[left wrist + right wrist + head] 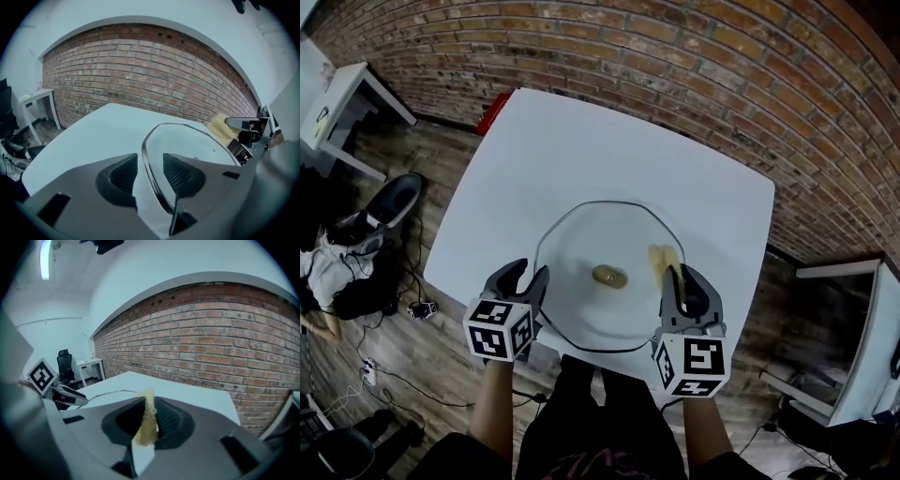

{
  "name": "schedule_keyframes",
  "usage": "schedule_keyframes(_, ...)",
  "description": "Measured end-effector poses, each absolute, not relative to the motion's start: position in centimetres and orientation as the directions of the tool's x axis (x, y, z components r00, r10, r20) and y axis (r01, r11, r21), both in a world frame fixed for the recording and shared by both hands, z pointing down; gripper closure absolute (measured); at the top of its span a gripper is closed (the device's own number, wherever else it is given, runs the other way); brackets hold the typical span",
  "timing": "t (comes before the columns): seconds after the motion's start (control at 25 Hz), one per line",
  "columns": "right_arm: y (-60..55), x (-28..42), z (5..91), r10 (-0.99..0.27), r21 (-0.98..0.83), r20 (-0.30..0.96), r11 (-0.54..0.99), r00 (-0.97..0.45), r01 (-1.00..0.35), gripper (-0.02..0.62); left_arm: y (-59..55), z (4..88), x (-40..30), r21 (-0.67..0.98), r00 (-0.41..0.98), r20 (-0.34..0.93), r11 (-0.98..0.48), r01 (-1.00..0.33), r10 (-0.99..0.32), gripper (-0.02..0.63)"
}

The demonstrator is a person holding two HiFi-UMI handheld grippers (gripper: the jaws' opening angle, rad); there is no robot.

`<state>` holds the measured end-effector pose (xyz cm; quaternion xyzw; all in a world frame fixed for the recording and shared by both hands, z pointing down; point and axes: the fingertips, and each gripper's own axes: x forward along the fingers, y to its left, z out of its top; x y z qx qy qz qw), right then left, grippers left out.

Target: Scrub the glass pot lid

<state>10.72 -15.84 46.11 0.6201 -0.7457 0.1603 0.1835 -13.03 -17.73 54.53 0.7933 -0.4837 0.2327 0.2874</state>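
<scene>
Glass pot lid point(581, 248) lies flat on the white worktop point(544, 141), close to the edge nearest us, with its brass-coloured knob point(608, 277) up at the centre. We have the left hand-held gripper point(528, 273) at the lid's left side. Its jaws stand wide apart, and in the left gripper view the lid's metal rim runs through the gap between them with neither pad pressing on it. We have the right hand-held gripper point(683, 275) at the lid's right side, its jaws closed narrow on a yellow sponge point(664, 259). The sponge is pinched thin between the pads and sticks out past the fingertips. In the head view its free end lies over the glass, to the right of the knob; whether it touches the glass we cannot tell. Behind the worktop runs a brick wall point(675, 56), and a wooden floor point(403, 187) shows beside it.
</scene>
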Motion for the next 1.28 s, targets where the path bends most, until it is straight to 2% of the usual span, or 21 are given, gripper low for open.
schedule_keyframes(0.44,-16.1,10.7,46.9,-0.857,0.000,0.490,0.184,-0.160,-0.983,0.538,-17.6,56.2,-13.0,0.264,0.429,0.671,-0.347,-0.900,-0.605,0.456)
schedule_keyframes(0.6,-16.3,10.7,47.1,-0.854,0.004,0.496,0.183,-0.157,-0.983,0.538,-17.5,56.3,-12.6,0.269,0.444,0.670,-0.363,-0.892,-0.595,0.489)
schedule_keyframes(0.88,-16.4,10.4,47.1,-0.855,0.006,0.494,0.186,-0.159,-0.982,0.538,-17.4,56.2,-12.6,0.265,0.447,0.668,-0.372,-0.890,-0.595,0.497)
schedule_keyframes(1.28,-17.9,7.7,47.0,-0.851,-0.022,0.483,0.223,-0.206,-0.975,0.538,-17.4,56.2,-12.6,0.269,0.452,0.669,-0.375,-0.887,-0.590,0.502)
